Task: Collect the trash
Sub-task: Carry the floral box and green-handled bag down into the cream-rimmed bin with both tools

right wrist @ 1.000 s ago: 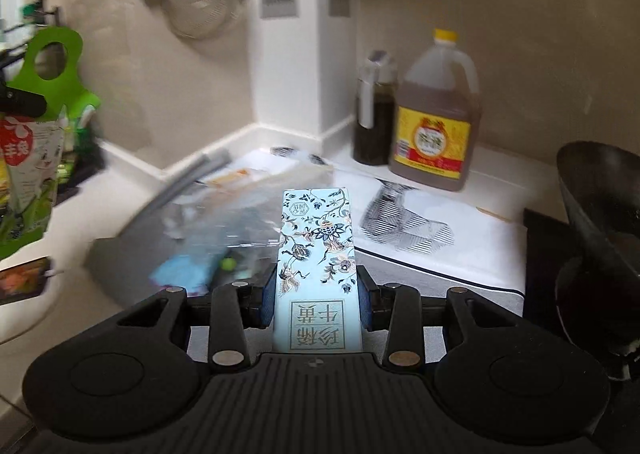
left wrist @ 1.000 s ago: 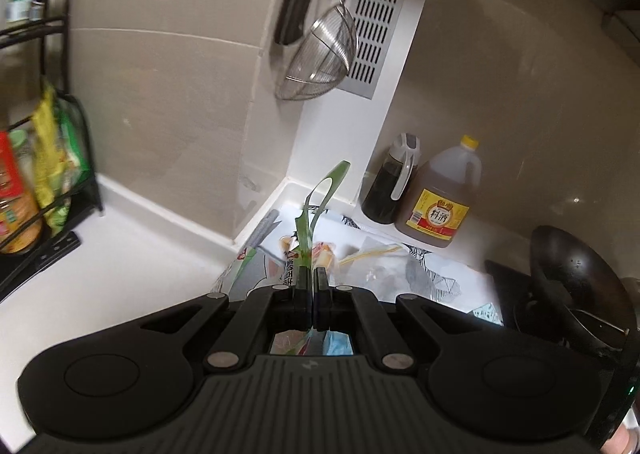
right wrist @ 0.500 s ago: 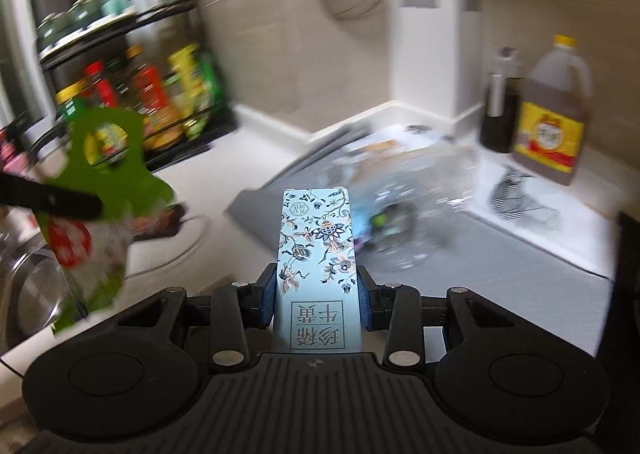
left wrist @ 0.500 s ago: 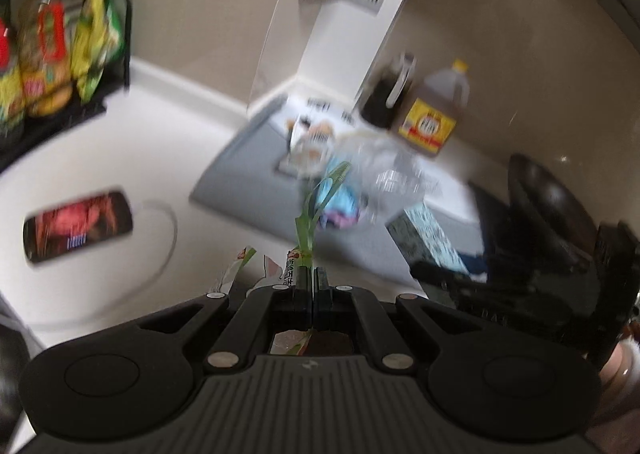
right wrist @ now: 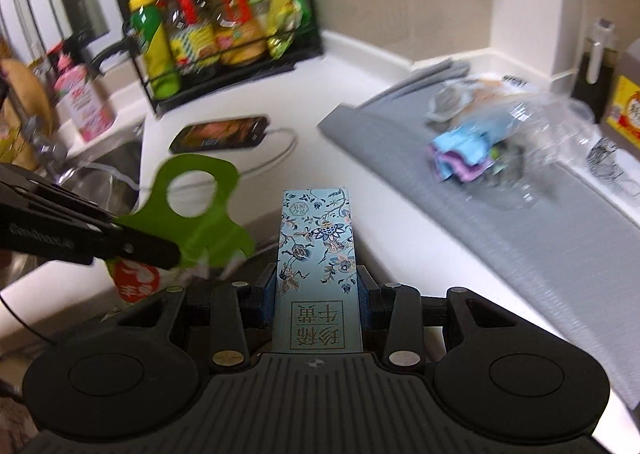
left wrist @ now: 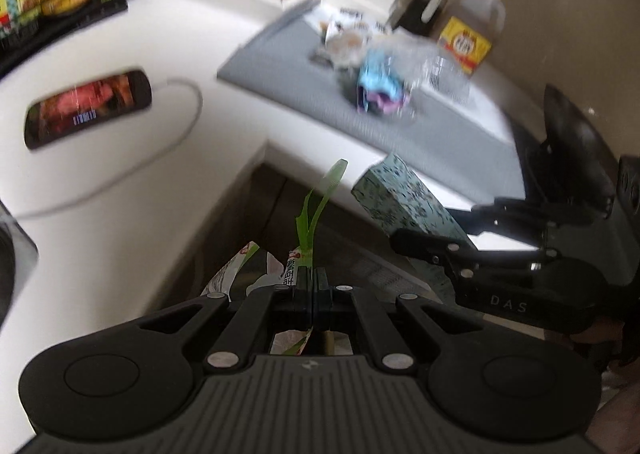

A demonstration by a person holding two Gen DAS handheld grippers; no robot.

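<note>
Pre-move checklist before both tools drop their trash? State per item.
1. Left tool shut on green-topped packet: ok.
2. Right tool shut on blue floral box: ok.
3. Both loads off the countertop, over the floor gap: ok.
4. Trash bin under the tools: cannot tell, none in view.
5. Phone and its cable away from both tools: ok.
6. Counter cleared: not ok, clear plastic bag with wrappers lies on the gray mat.
</note>
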